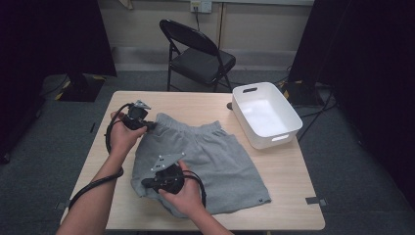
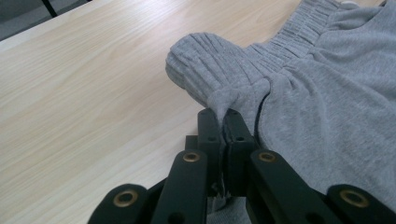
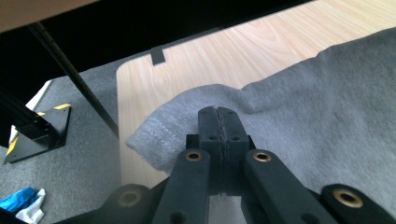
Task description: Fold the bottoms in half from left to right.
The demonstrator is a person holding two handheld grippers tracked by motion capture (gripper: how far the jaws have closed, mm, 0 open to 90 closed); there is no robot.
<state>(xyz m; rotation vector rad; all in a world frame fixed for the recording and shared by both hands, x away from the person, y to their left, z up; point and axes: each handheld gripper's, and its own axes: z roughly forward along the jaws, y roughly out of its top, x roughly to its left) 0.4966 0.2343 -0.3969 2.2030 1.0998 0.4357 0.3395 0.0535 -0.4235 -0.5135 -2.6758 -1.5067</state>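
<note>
Two hand-held grippers pinch the grey shorts lying on the worktop: the left hand-held gripper is closed on the waistband corner, the right hand-held gripper on the hem edge near the worktop's border. Each bite looks thin, so I think a fast lift may pull the fabric free, and the shorts would fall crumpled.

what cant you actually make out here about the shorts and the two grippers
- High view: the jaws of the left gripper and right gripper are hidden by the hands and gripper bodies.
- Right gripper view: whether cloth sits between the shut jaws of the right gripper; they cover the seam.
- High view: the small dark mark at the hem of the grey shorts is too small to read.
- Left gripper view: the shorts are cut off by the right edge.
</note>
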